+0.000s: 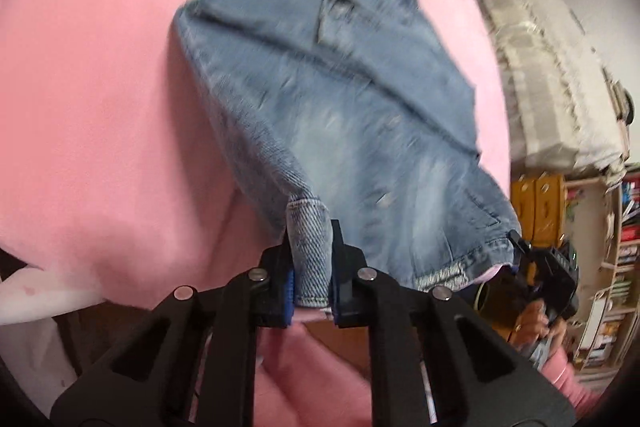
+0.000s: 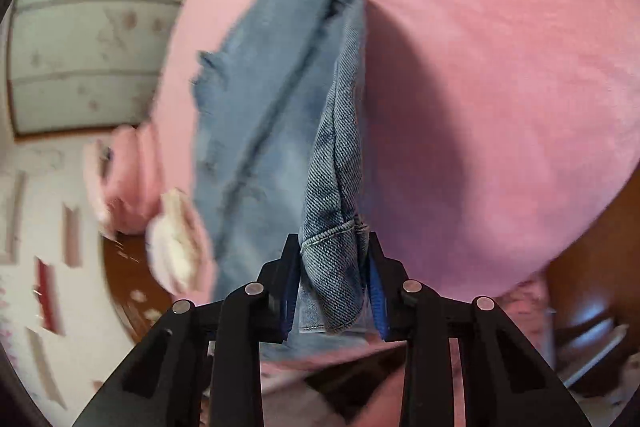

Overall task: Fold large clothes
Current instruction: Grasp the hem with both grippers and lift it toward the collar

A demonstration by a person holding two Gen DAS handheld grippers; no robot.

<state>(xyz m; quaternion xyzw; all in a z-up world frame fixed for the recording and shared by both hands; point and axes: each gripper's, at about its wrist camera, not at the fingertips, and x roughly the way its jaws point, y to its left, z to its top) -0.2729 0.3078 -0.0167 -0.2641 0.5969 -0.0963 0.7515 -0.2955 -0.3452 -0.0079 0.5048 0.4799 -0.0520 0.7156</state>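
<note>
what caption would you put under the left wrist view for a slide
Left gripper clamps one corner of the blue jeans above the pink blanket, right gripper holding the other.

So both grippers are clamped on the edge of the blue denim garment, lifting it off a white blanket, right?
Not quite: the blanket under the denim garment is pink, not white, as both wrist views show. The rest holds: the left gripper and the right gripper are each clamped on an edge of the denim.

The jeans (image 1: 320, 75) are spread on the bed (image 1: 88, 87), near edge raised; shelves (image 1: 616, 267) are placed right.
</note>
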